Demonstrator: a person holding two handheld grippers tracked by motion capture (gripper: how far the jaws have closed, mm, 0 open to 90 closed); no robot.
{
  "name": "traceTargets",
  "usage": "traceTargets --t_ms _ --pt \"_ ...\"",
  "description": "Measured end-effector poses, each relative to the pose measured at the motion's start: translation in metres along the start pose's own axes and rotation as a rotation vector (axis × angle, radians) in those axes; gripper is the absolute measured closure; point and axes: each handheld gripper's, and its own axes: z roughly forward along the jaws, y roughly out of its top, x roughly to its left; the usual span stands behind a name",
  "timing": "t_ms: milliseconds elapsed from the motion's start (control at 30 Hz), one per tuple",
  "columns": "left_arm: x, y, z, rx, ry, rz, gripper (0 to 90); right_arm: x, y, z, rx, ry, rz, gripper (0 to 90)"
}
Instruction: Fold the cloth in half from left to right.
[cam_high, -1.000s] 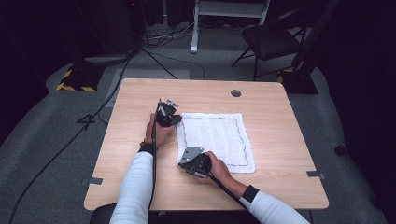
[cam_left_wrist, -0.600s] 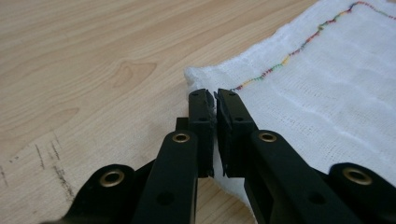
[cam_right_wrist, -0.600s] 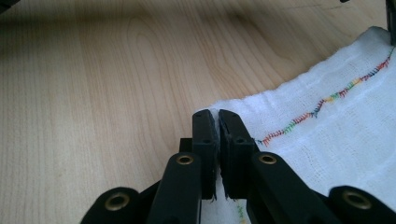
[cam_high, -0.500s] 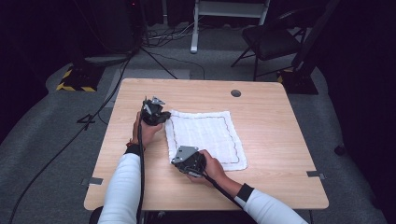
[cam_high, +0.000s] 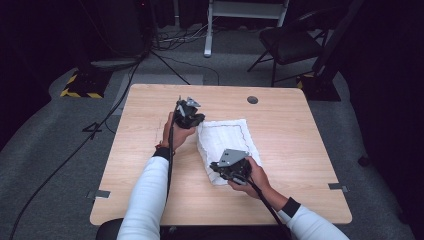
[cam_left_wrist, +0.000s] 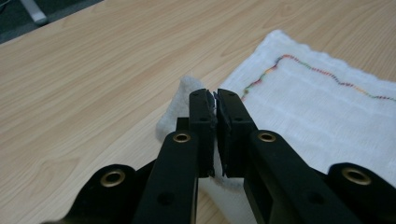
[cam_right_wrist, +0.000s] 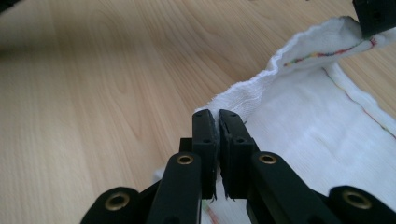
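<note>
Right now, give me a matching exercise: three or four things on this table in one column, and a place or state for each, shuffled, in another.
1. left gripper
2. right gripper
3. white cloth
4. round grommet

A. set into the tabletop near the far edge
B. shut on the cloth's near left corner
C. left edge lifted off the wood
D. shut on the cloth's far left corner

Pairs: 1-D, 2-B, 3-C, 4-A

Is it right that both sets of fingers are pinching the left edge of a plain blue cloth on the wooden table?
Not quite: the cloth is white with a thin multicoloured stitched line, as the left gripper view shows. Both the left gripper and the right gripper do pinch its left edge on the wooden table.
</note>
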Motion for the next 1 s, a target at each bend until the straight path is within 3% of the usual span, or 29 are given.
traceTargets --t_ms 233,467,500,700,1000 --pt "-0.025 0.022 0.018 0.000 -0.022 0.050 85.5 -0.015 -0.027 -0.028 -0.003 -0.028 0.055 85.6" --pt "-0.041 0.034 0.036 -0.007 -0.043 0.049 85.5 -0.022 -0.045 -0.049 0.000 -0.049 0.086 85.6" --pt "-0.046 0.038 0.041 -0.004 -0.047 0.066 85.4 -0.024 -0.050 -0.054 0.001 -0.061 0.090 85.6" --pt "-0.057 0.045 0.055 0.014 -0.056 0.095 85.4 -0.028 -0.061 -0.063 0.020 -0.084 0.105 85.4" --pt "-0.067 0.050 0.073 0.031 -0.073 0.100 85.3 -0.039 -0.081 -0.075 0.049 -0.110 0.139 85.1"
